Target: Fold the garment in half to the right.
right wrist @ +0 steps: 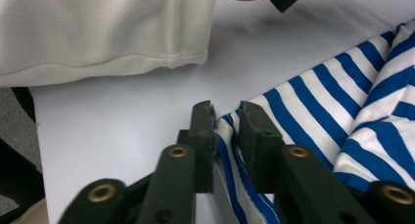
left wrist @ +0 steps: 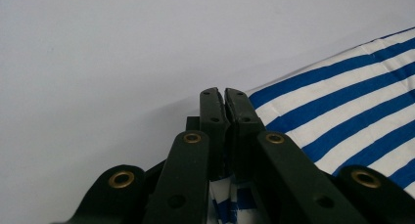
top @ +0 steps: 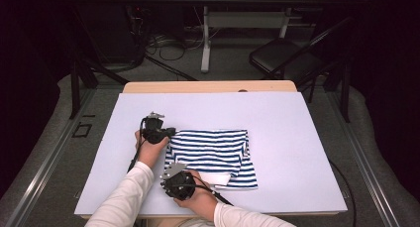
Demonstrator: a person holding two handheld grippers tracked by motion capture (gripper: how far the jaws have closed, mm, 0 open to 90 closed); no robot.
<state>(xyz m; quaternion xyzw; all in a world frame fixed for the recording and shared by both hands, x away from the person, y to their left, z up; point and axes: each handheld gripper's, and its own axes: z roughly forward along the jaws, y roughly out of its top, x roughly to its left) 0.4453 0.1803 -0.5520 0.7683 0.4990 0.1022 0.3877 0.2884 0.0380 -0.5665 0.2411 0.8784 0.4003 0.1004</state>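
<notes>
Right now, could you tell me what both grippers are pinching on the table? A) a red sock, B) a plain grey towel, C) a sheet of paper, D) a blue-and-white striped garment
D: the left gripper and the right gripper each have an edge of the folded blue-and-white striped garment between their jaws, at its left side on the white table.
</notes>
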